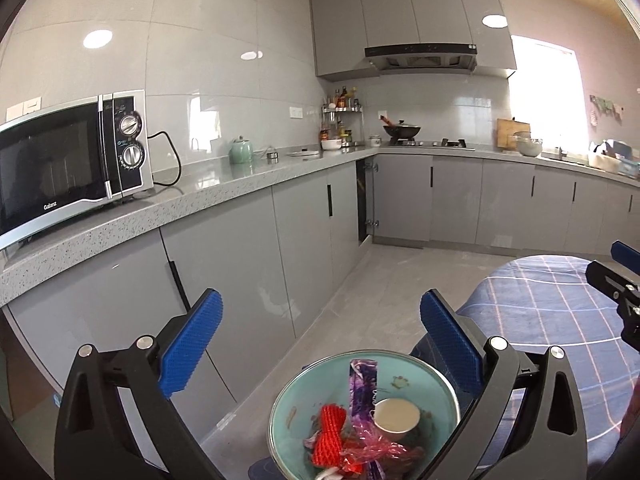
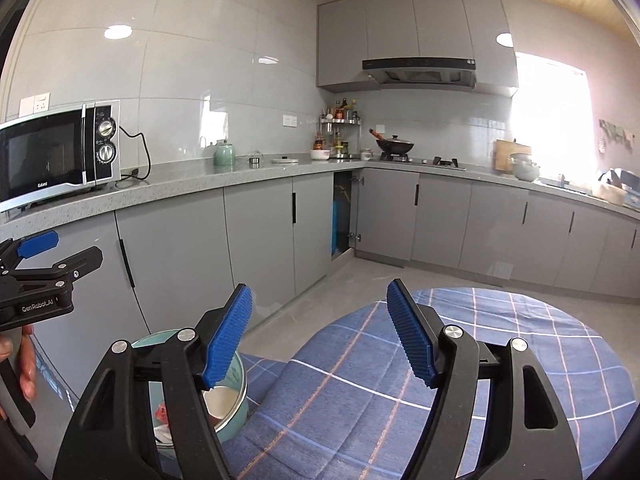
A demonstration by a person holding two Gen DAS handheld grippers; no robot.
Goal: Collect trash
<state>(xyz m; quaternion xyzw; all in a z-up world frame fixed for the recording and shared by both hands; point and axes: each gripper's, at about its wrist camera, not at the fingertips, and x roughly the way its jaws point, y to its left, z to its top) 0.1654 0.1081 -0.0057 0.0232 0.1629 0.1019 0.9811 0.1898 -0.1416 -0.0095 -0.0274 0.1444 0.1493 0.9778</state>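
A teal bin (image 1: 288,412) stands on the floor beside the table. It holds a red mesh net (image 1: 329,432), a purple wrapper (image 1: 363,384), pink plastic film (image 1: 380,448) and a white paper cup (image 1: 397,420). My left gripper (image 1: 320,340) is open and empty above the bin. My right gripper (image 2: 320,332) is open and empty above the table edge; the bin (image 2: 236,408) lies below its left finger. The left gripper also shows in the right wrist view (image 2: 44,264), and the right gripper shows at the edge of the left wrist view (image 1: 616,272).
A round table with a blue checked cloth (image 2: 460,360) stands to the right. Grey counters (image 1: 240,184) line the walls with a microwave (image 1: 68,160), a green jar (image 1: 241,151), a wok on the hob (image 1: 402,131) and a corner cabinet door ajar (image 2: 342,216).
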